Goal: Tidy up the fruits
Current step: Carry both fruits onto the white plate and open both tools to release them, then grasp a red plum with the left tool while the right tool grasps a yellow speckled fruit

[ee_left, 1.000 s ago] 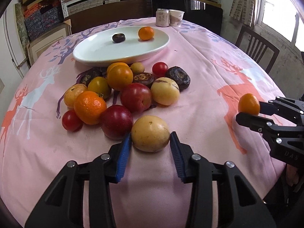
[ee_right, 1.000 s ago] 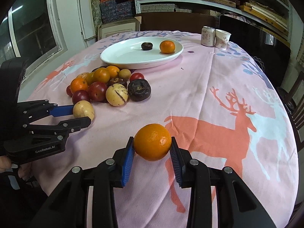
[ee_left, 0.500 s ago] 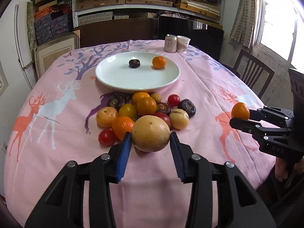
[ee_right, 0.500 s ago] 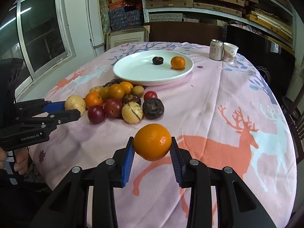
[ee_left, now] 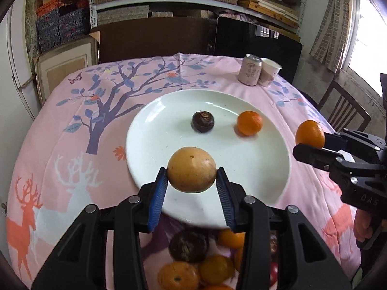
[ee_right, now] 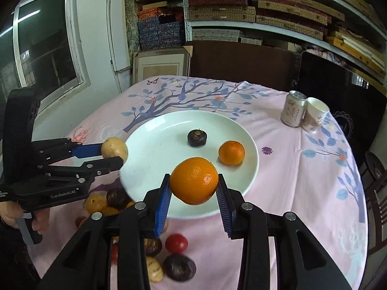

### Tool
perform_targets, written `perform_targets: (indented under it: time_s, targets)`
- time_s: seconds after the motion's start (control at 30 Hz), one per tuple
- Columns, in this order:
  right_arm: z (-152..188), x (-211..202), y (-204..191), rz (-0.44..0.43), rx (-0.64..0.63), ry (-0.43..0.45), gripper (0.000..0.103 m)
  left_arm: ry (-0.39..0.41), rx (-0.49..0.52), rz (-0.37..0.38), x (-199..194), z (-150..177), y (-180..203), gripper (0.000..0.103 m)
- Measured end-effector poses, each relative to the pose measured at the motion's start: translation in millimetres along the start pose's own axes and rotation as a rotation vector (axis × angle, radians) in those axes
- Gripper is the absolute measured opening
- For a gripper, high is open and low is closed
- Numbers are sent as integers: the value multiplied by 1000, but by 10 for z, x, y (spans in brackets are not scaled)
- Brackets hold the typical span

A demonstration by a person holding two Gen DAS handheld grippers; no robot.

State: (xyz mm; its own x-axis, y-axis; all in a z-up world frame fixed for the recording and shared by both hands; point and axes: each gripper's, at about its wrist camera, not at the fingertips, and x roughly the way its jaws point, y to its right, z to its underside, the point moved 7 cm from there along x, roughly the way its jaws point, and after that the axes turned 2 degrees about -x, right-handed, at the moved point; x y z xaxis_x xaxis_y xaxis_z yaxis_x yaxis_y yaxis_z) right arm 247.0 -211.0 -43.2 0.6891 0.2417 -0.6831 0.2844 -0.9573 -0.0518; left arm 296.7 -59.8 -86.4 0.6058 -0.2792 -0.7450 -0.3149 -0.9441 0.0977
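Left gripper (ee_left: 191, 184): blue pads pinch a tan round fruit (ee_left: 191, 169) from both sides, holding it clear of the surface over the near rim of the white plate (ee_left: 150, 130). Right gripper (ee_right: 193, 194): pads clamp an orange (ee_right: 194, 180), likewise held above the plate's near edge.

Beyond both sets of fingertips, on the plate, lie a dark brown fruit (ee_left: 203, 121) and a small orange (ee_left: 249, 123), apart from each other.

Below and behind the fingers, the remaining fruit pile (ee_left: 200, 263) sits on the pink tablecloth (ee_left: 72, 125).

Far past the right fingertips stand a can (ee_right: 293, 112) and paper cup (ee_right: 314, 116), touching.
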Motion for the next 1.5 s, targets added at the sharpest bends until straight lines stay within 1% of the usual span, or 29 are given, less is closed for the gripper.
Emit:
perform_targets:
  time_s: [0.07,0.17,0.27,0.3,0.33,0.37,0.4,0.43,0.47,0.53,0.6,0.7,0.77,0.83,0.9,0.93,1.03,1.07,1.1,1.13,1.17,1.2,1.23,1.33,1.37,1.4,1.5]
  targets:
    - [-74,295,42,-16,15,-34,37,-30,-12,-23,279,-88,-102,41]
    - [-84,644,65,-22,21,-79,37,-57,-21,-41,554,-156,-204,41]
    - [-74,841,36,3,-5,-101,38,-61,-24,-52,641,-203,-244,42]
    - [-74,854,23,7,-12,-99,41,-55,-27,-51,624,-215,-253,47]
    - [-84,835,23,18,-15,-86,53,-39,-30,-51,575,-224,-271,66]
    - [-97,773,24,29,-19,-58,58,-14,-30,-62,507,-235,-282,76]
    - [-105,701,15,28,-24,-34,62,25,-27,-73,407,-254,-290,89]
    - [-118,656,19,30,-30,-22,63,57,-19,-75,316,-267,-284,92]
    - [-115,584,20,47,-37,-11,63,68,-8,-82,246,-271,-270,92]
    - [-78,461,48,60,-25,-14,63,65,-2,-82,89,-232,-240,92]
    - [27,296,65,50,-2,-20,63,73,-5,-58,-118,-120,-201,92]
    - [358,1,28,53,1,-45,63,73,51,-46,-471,231,-103,93]
    - [633,-187,-41,45,-3,-63,63,75,110,-47,-702,544,-9,93]
    - [926,-346,-126,39,-11,-83,63,72,158,-44,-895,875,85,93]
    - [1147,-466,-188,41,-14,-94,63,46,177,-27,-989,1163,169,93]
    - [1241,-522,-209,39,-8,-95,63,31,179,-6,-1029,1312,230,93]
    - [1467,-682,-248,34,21,-82,63,22,194,19,-1080,1634,412,93]
    - [1518,-723,-257,35,29,-75,63,20,199,21,-1063,1693,462,93]
    - [1551,-748,-261,35,34,-70,63,16,201,18,-1031,1743,517,89]
    - [1591,-780,-273,33,39,-64,63,1,194,7,-974,1781,555,78]
    - [1616,-796,-277,31,43,-63,63,-23,179,8,-911,1804,588,72]
    - [1644,-811,-283,33,46,-63,63,-44,165,16,-843,1814,616,62]
    - [1665,-823,-284,35,49,-62,63,-58,152,7,-777,1816,641,57]
    - [1711,-859,-289,29,53,-60,63,-61,120,-20,-643,1790,670,54]
    - [1717,-870,-289,25,52,-59,63,-59,107,-17,-624,1773,680,51]
    - [1726,-875,-291,25,51,-60,63,-56,98,-13,-609,1755,699,45]
    - [1754,-873,-284,21,49,-63,63,-54,76,-36,-565,1720,686,41]
